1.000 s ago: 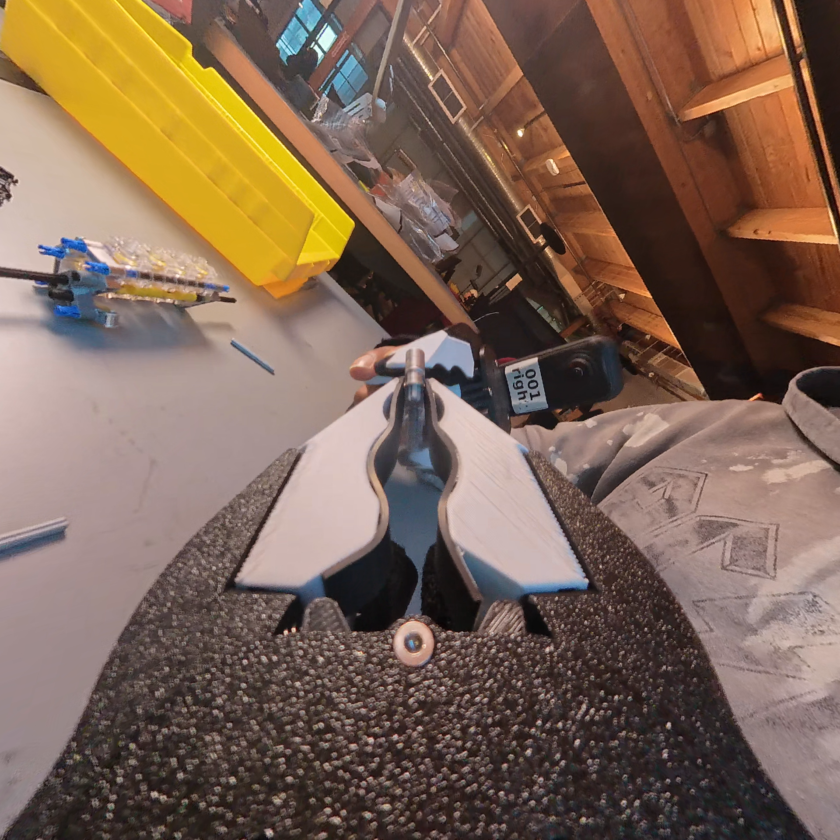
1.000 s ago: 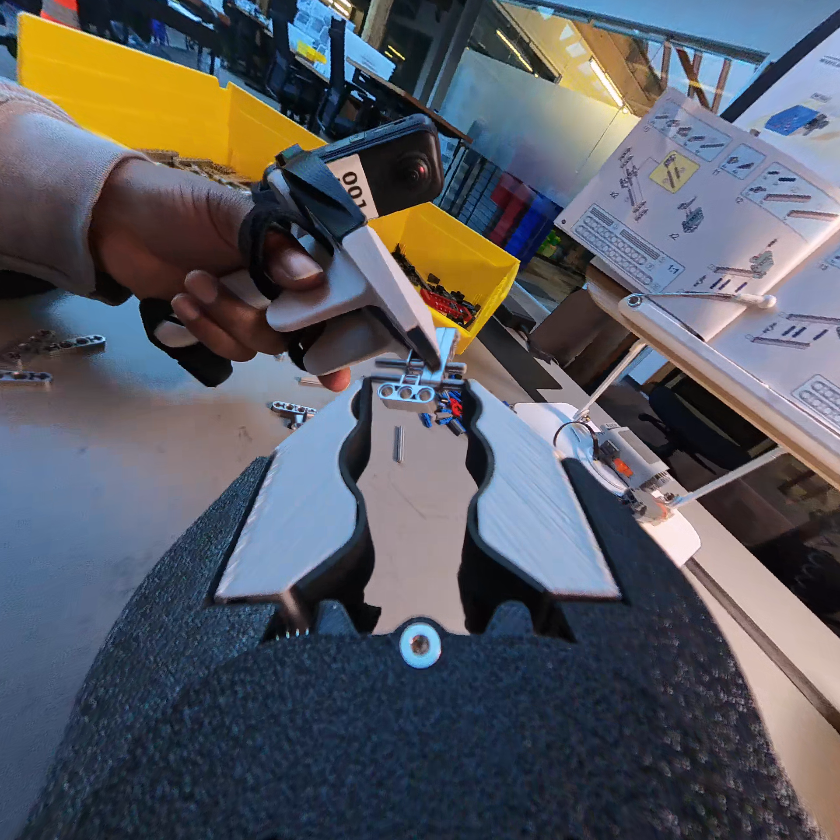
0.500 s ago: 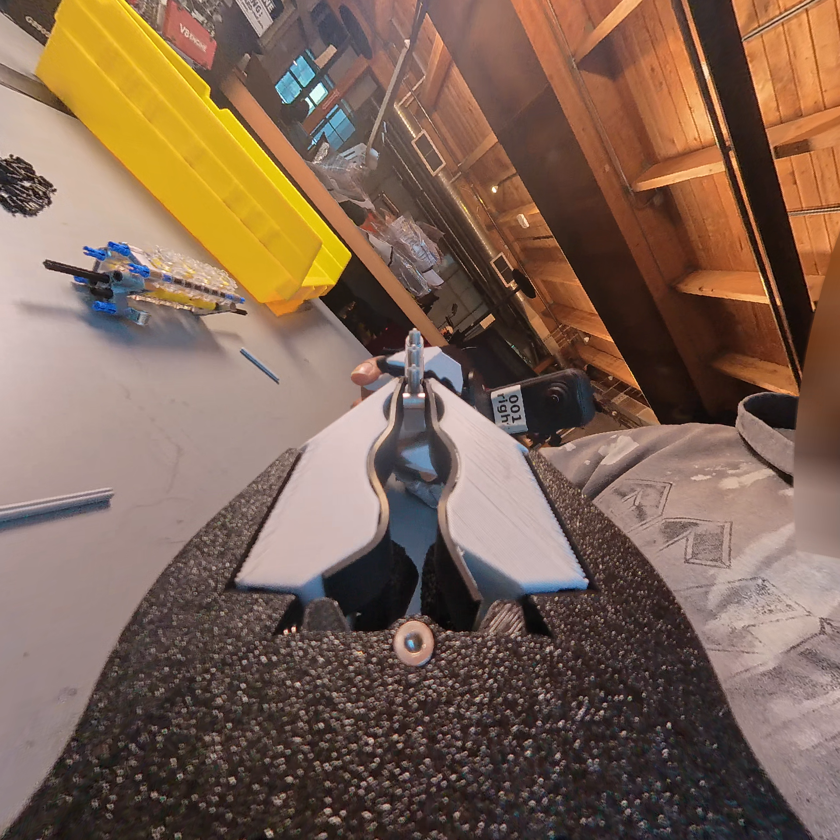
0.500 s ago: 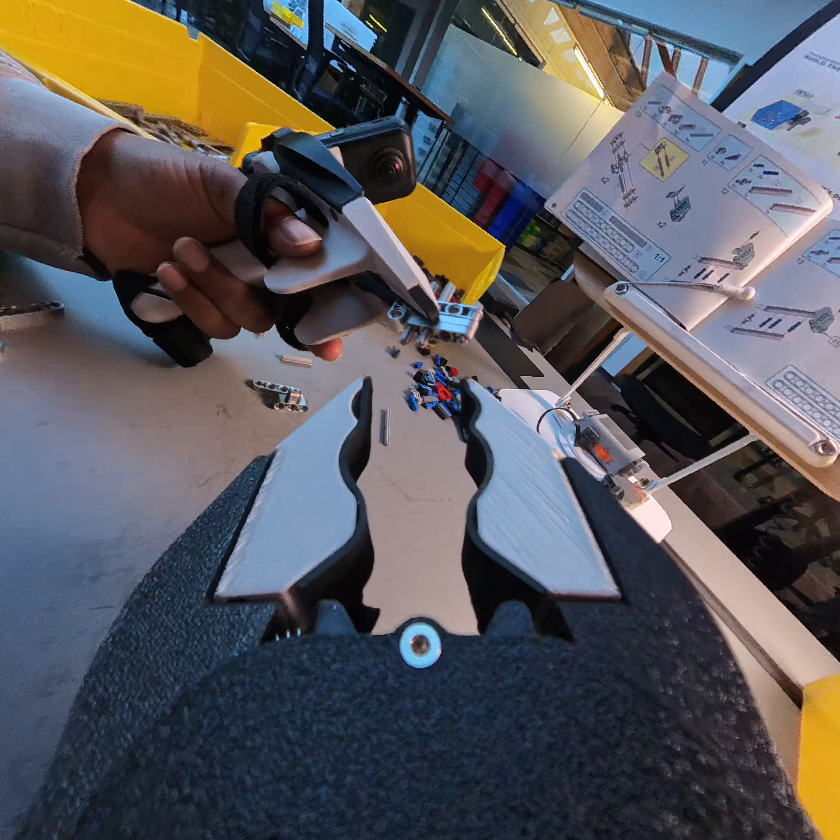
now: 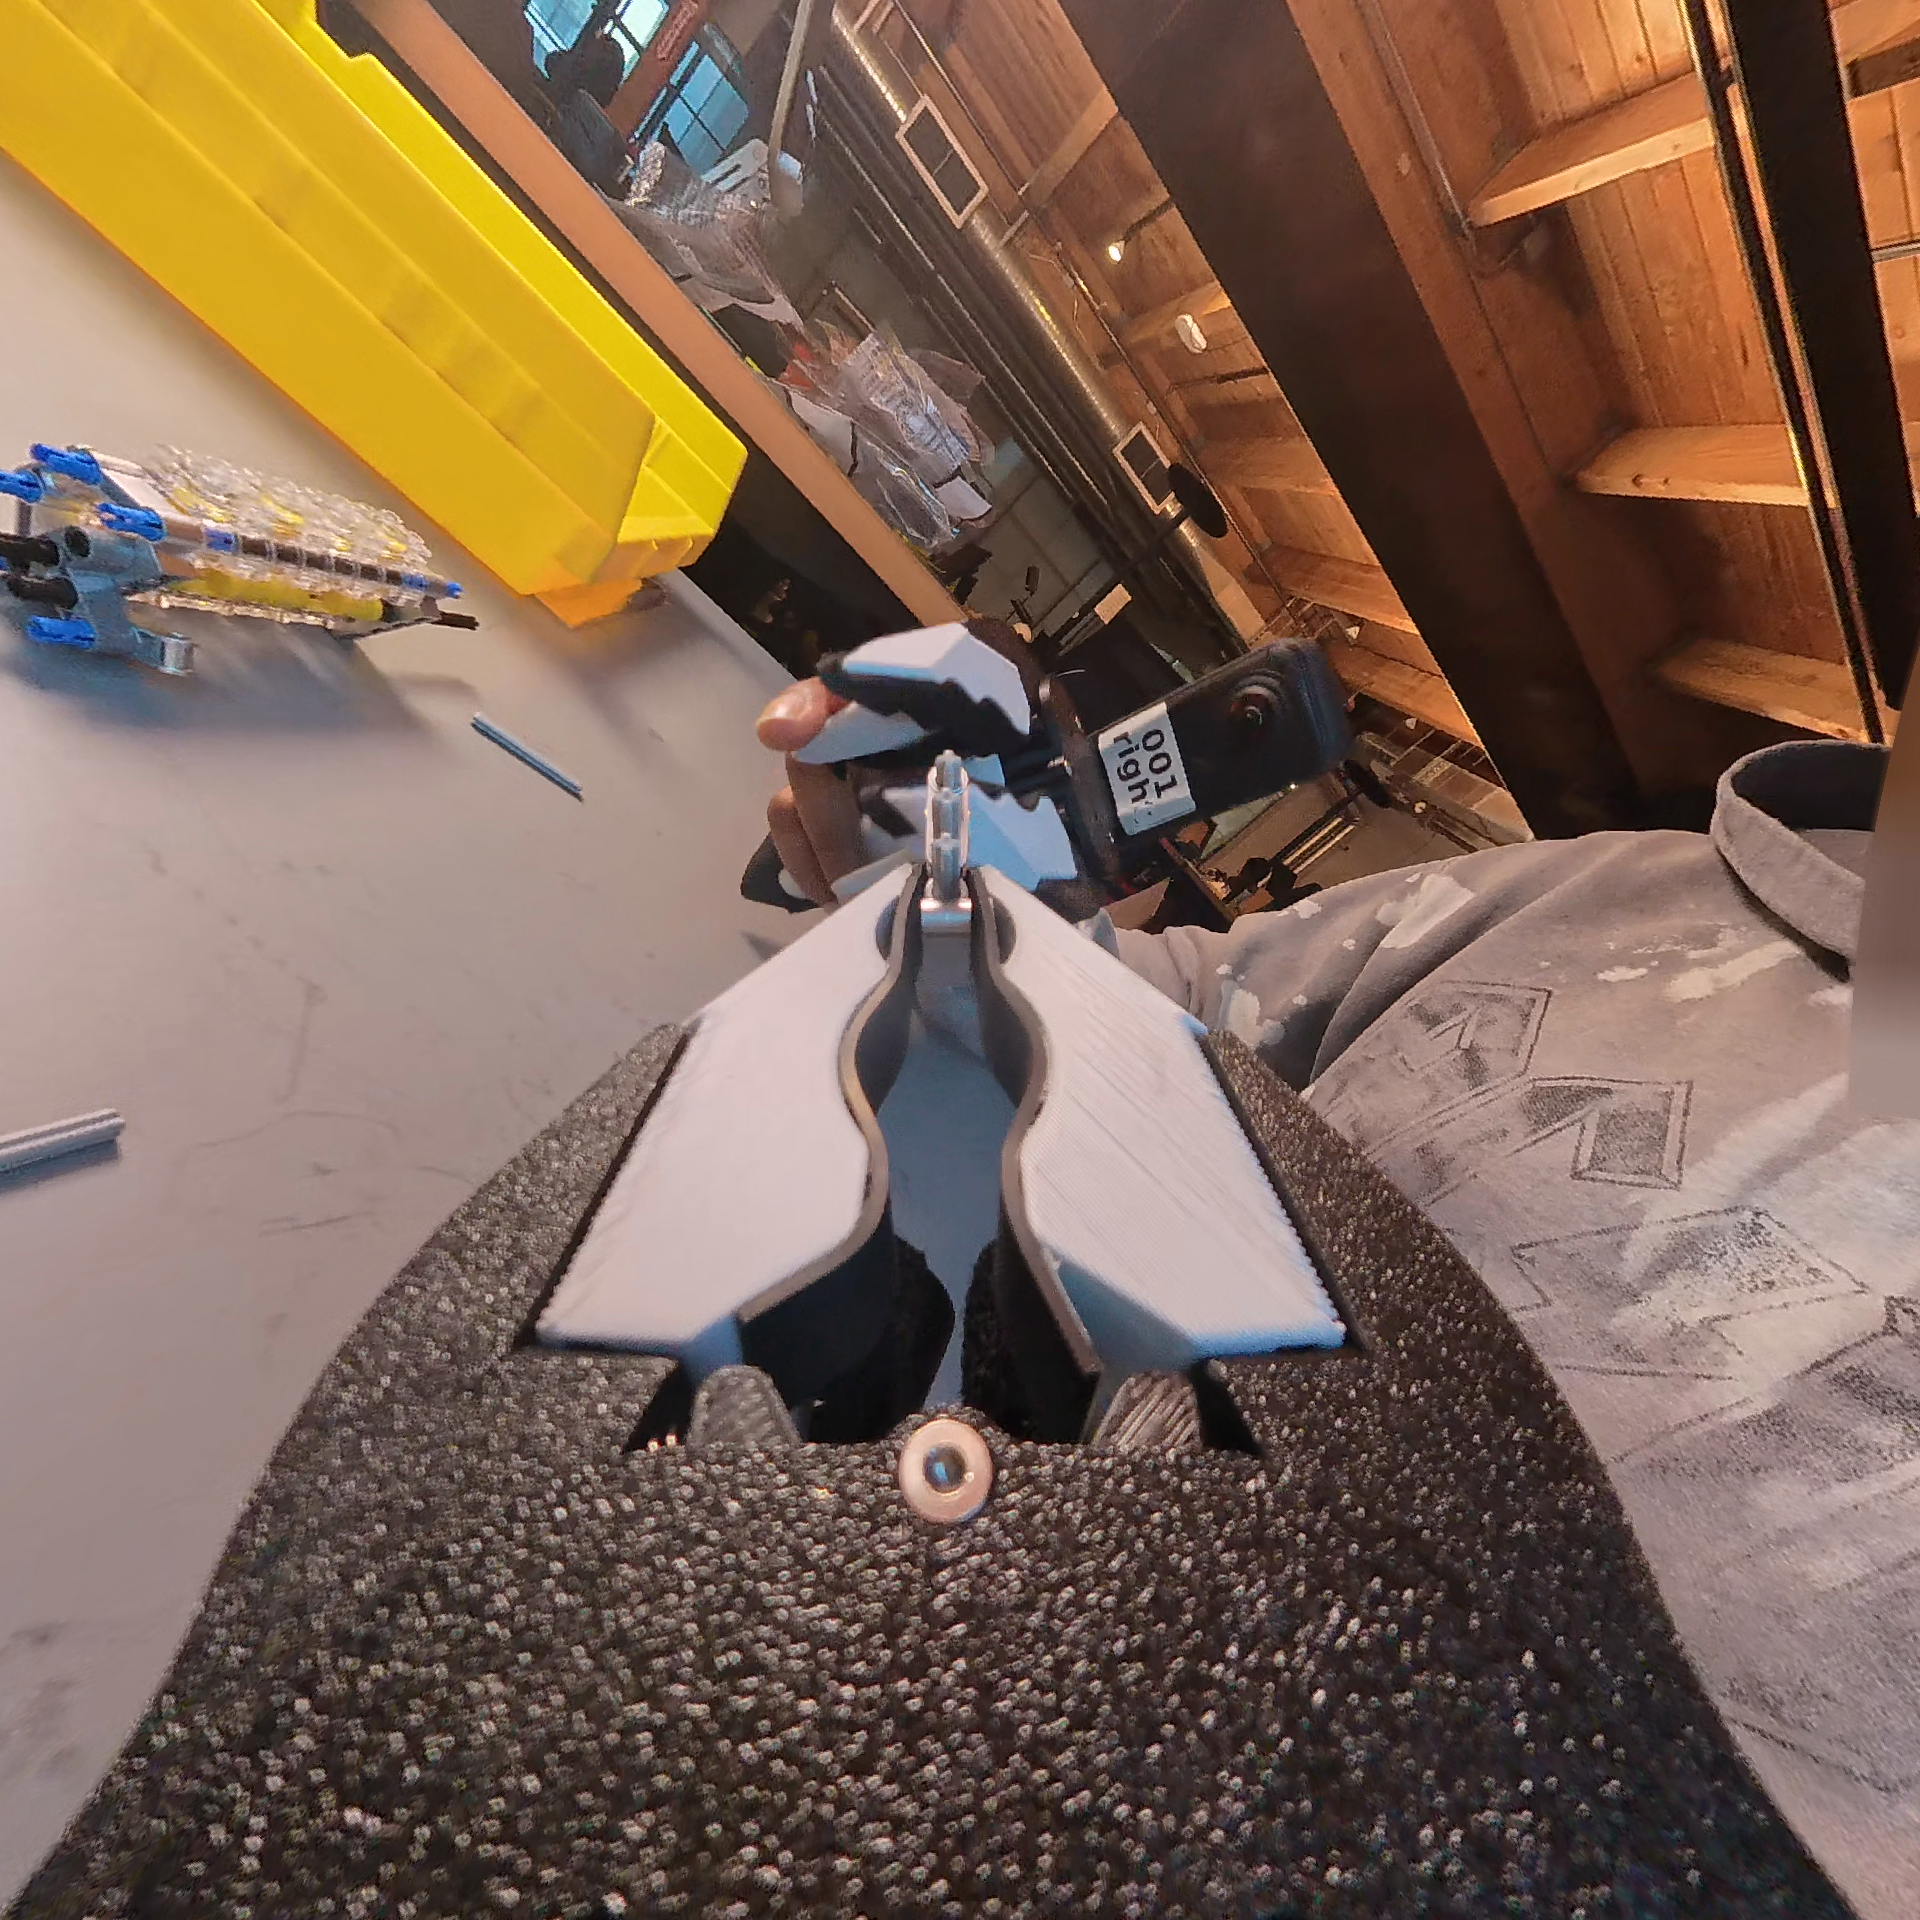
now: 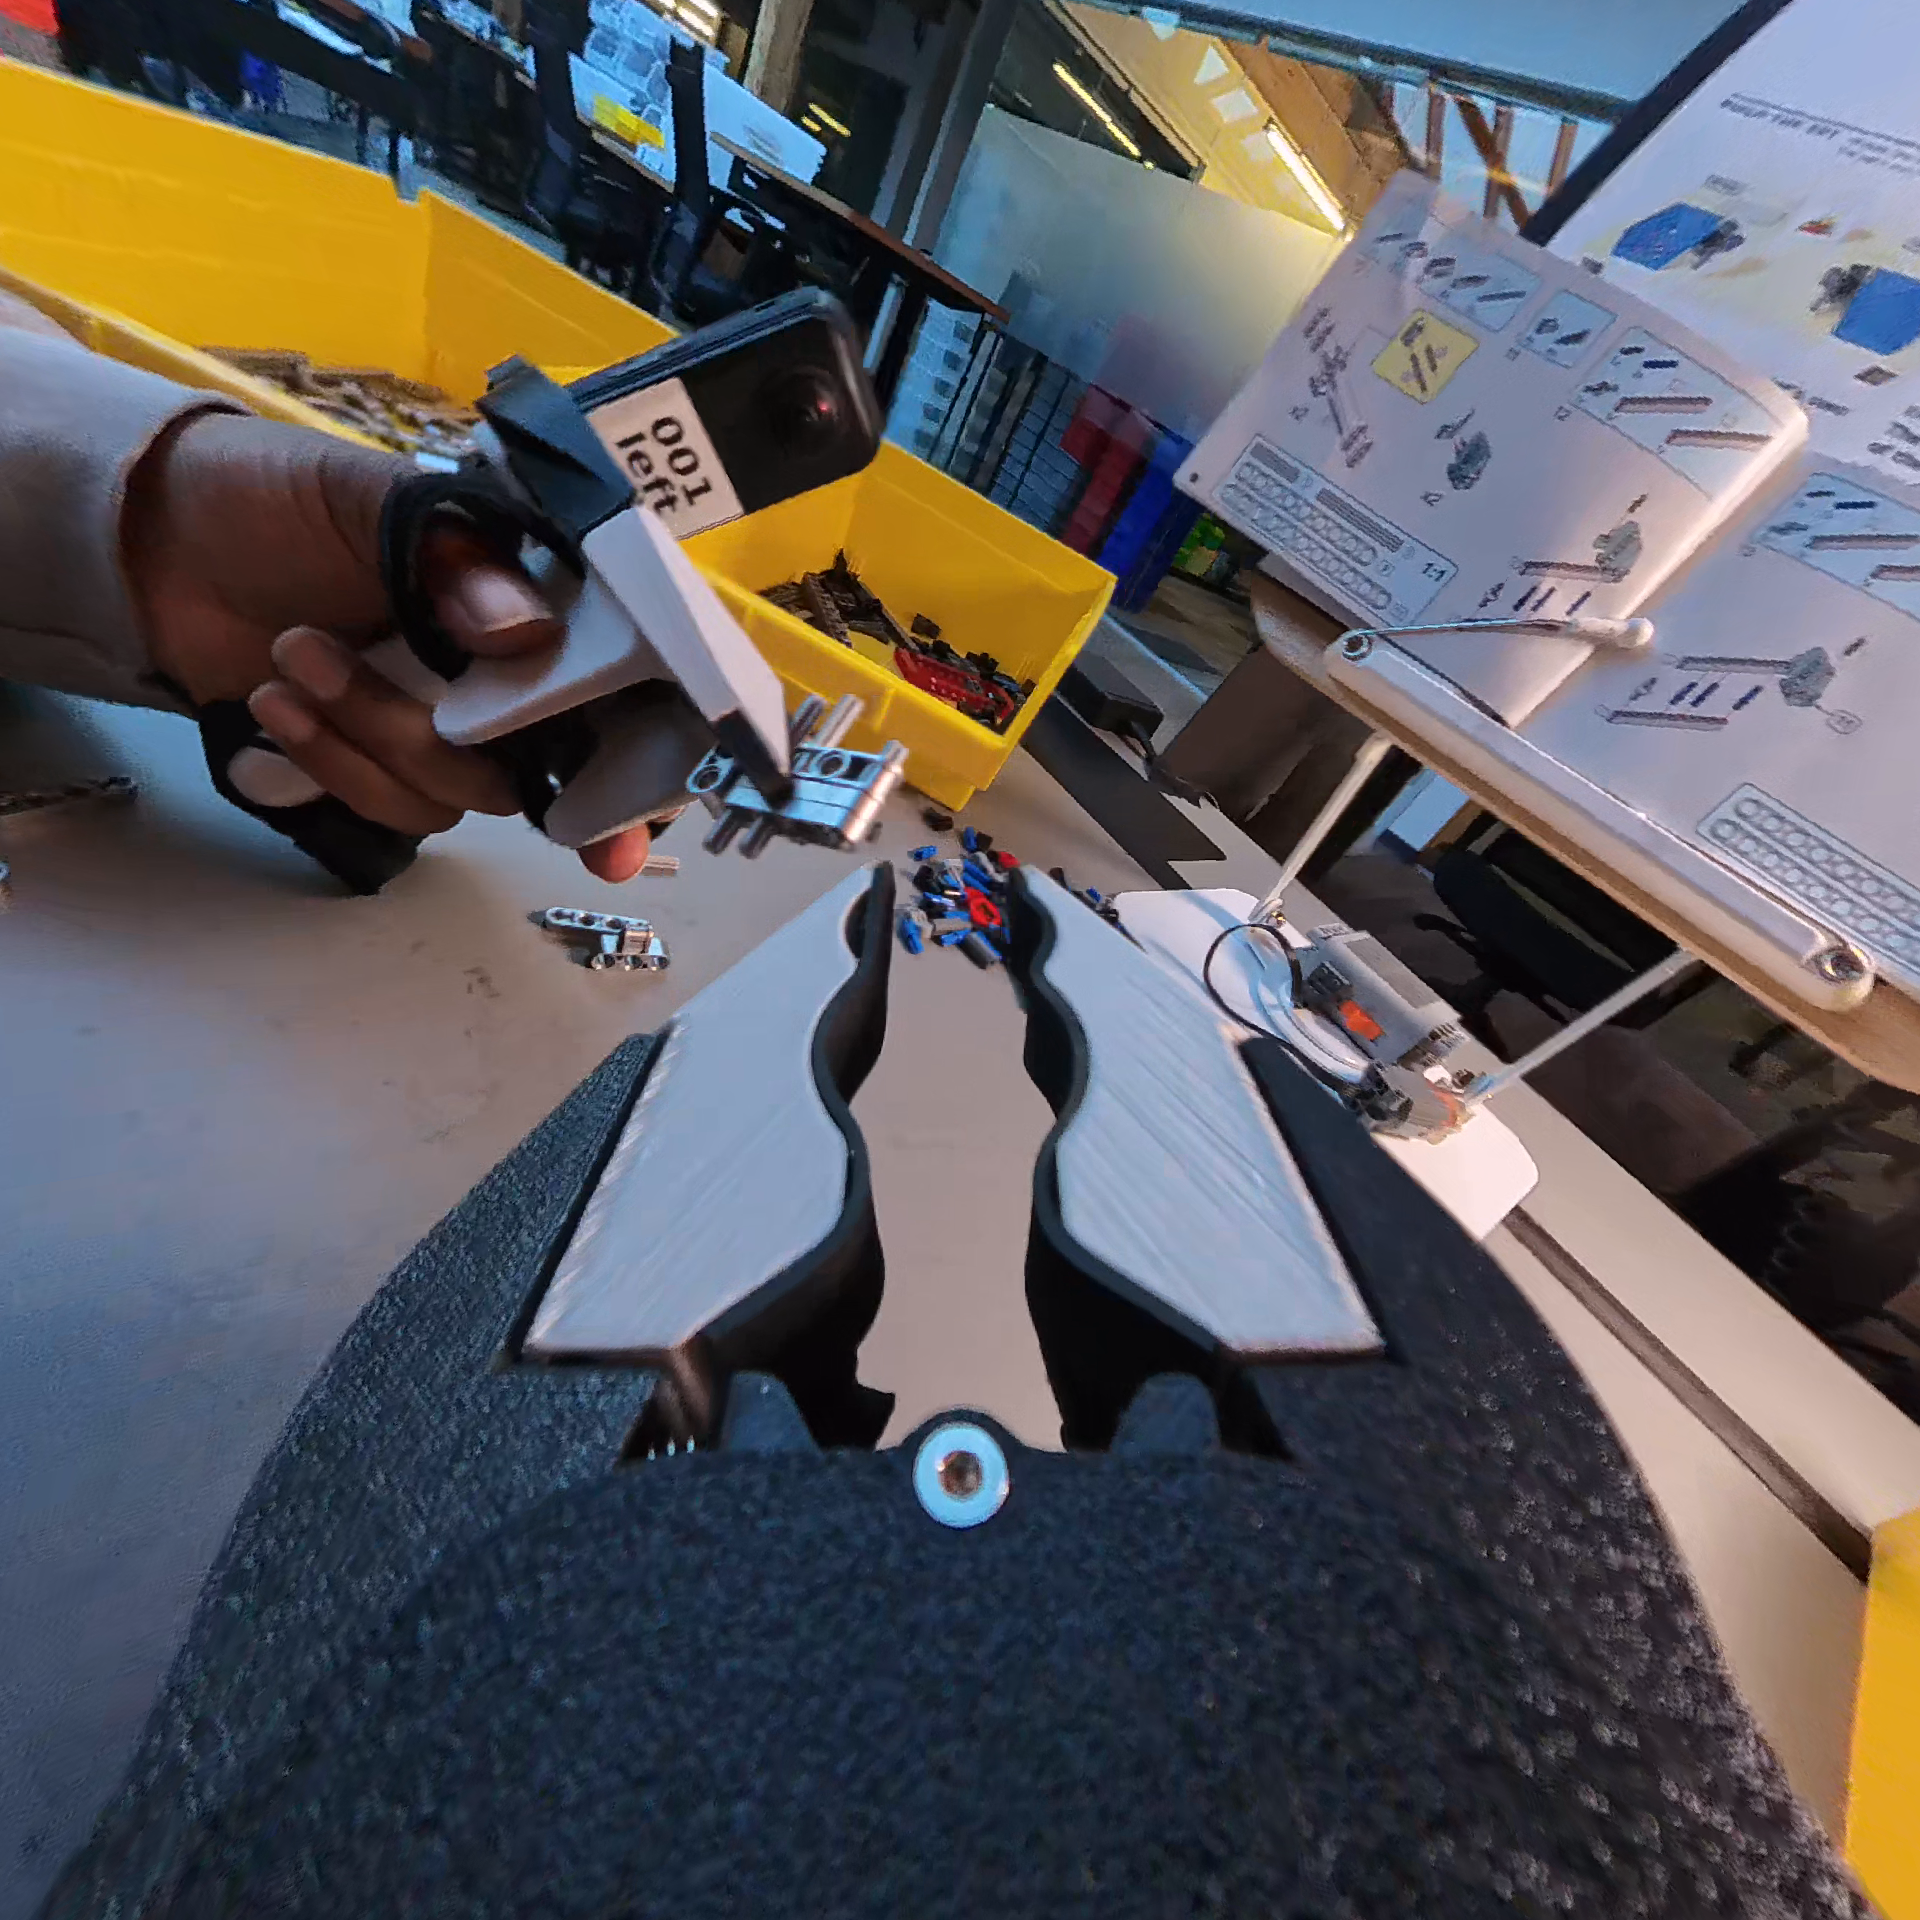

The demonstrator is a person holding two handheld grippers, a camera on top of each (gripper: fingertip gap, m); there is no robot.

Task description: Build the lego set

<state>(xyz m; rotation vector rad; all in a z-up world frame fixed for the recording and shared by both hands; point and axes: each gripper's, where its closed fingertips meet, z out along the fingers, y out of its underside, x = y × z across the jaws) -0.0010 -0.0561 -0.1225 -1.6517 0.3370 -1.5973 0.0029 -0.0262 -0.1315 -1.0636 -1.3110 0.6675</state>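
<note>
My left gripper [image 5: 943,894] is shut on a small grey beam-and-pin assembly [image 5: 945,821], held above the table. In the right wrist view the same gripper [image 6: 764,774] grips that grey assembly [image 6: 821,790], whose pins stick out both sides. My right gripper [image 6: 951,914] is open and empty, a little below and to the right of the assembly. Its fingertips frame a pile of small blue, black and red pins [image 6: 956,914] on the table. The right gripper also shows in the left wrist view [image 5: 914,686], beyond the held piece.
Yellow bins [image 6: 935,582] stand at the back of the grey table [image 6: 260,1039]. A small grey beam piece [image 6: 608,937] lies left. A motor with a cable lies on a white plate [image 6: 1475,1174] right, under open instruction pages on a stand [image 6: 1507,416]. A clear-and-blue build [image 5: 208,551] and loose axles [image 5: 525,756] lie left. My two grippers' fingertips are within a few centimetres of each other.
My right gripper let go of the grey assembly and drew back from it, open. My left gripper kept the assembly and lifted it up and to the left.
</note>
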